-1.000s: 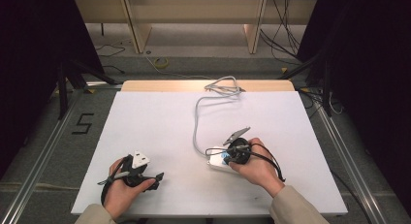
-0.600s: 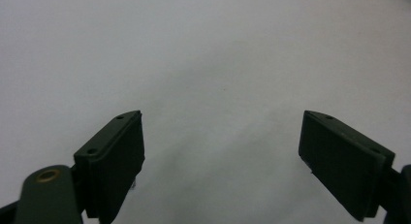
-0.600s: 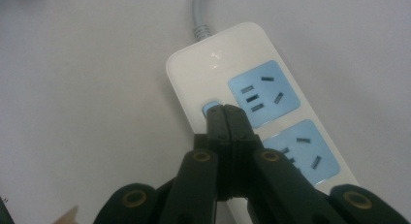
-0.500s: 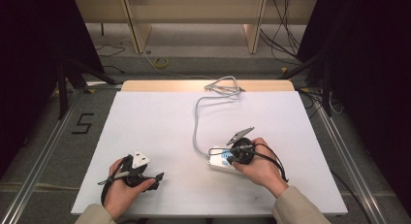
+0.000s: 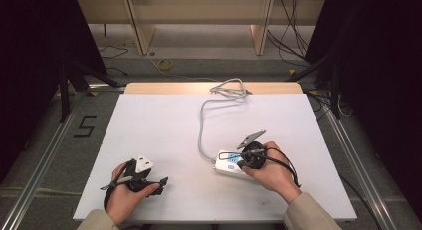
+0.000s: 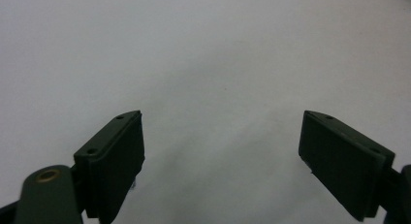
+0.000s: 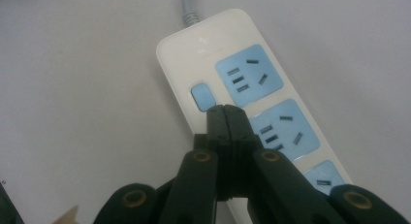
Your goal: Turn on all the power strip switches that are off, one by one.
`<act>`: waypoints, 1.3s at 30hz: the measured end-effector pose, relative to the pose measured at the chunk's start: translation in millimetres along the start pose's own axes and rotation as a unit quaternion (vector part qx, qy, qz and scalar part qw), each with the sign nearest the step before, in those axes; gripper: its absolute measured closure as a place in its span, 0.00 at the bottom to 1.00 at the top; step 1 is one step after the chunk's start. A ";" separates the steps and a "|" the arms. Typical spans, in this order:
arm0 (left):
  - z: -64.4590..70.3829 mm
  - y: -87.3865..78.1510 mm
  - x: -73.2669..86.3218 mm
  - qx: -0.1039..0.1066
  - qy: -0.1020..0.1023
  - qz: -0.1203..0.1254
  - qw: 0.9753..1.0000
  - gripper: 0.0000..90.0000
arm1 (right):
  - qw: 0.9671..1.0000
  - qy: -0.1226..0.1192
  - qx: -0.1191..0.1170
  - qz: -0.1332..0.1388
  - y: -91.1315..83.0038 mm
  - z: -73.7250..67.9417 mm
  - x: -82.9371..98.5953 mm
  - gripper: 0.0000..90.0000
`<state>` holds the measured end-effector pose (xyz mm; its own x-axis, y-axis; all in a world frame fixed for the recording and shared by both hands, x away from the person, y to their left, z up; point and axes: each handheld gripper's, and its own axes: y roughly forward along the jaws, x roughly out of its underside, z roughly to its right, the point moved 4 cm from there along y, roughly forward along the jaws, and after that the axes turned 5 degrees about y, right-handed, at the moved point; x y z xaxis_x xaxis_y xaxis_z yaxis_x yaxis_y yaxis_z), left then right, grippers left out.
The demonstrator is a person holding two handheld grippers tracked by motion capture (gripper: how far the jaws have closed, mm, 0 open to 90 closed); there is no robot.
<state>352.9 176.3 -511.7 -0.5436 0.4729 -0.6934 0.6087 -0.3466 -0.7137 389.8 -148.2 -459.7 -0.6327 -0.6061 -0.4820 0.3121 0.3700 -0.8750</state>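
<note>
White table (image 5: 164, 125) bearing, at its near right, a white power strip (image 5: 228, 163) with grey cord (image 5: 201, 125), over which the right gripper view resolves the right gripper (image 7: 226, 110) pressed together at the blue switch (image 7: 203, 96), while the left gripper (image 6: 223, 151) stands wide apart.
</note>
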 end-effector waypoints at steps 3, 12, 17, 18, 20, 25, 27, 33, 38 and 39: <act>0.0 -0.1 0.1 0.000 0.000 -0.001 1.000 0.18 | 1.000 0.000 0.000 -0.001 -1.8 1.0 1.5 1.00; -0.1 -0.2 0.1 0.000 -0.001 -0.001 1.000 0.18 | 1.000 0.006 0.006 -0.003 -8.0 6.3 6.2 1.00; -0.2 -0.1 0.1 0.000 -0.001 -0.001 1.000 0.18 | 1.000 0.011 0.008 -0.002 -12.2 9.5 9.1 1.00; -0.2 0.0 0.1 0.000 -0.002 -0.001 1.000 0.18 | 1.000 0.010 0.008 -0.002 -12.9 10.4 9.6 1.00; -0.2 -0.1 0.1 0.000 -0.002 -0.001 1.000 0.18 | 1.000 0.014 0.009 -0.002 -13.9 11.2 10.5 1.00; -0.1 -0.1 0.2 0.000 -0.002 -0.001 1.000 0.18 | 1.000 0.016 0.010 -0.005 -15.5 12.6 12.5 1.00; -0.1 0.2 0.3 0.000 -0.002 0.000 1.000 0.18 | 1.000 0.017 0.010 -0.005 -15.8 13.3 13.1 1.00; -0.1 -0.2 0.1 0.000 -0.002 0.000 1.000 0.18 | 1.000 0.019 0.010 -0.010 -16.5 14.8 15.2 1.00; -0.2 -0.1 0.2 0.000 -0.002 0.000 1.000 0.18 | 1.000 0.019 0.009 -0.016 -16.6 16.3 17.8 1.00; -0.2 -0.2 0.2 0.000 -0.002 0.000 1.000 0.18 | 1.000 0.021 0.009 -0.017 -16.7 16.5 18.5 1.00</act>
<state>352.8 176.6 -511.7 -0.5466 0.4691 -0.6937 0.6090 -0.3460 -0.7137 384.6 -177.2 -454.7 -0.6725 -0.5877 -0.4499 0.3023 0.3368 -0.8917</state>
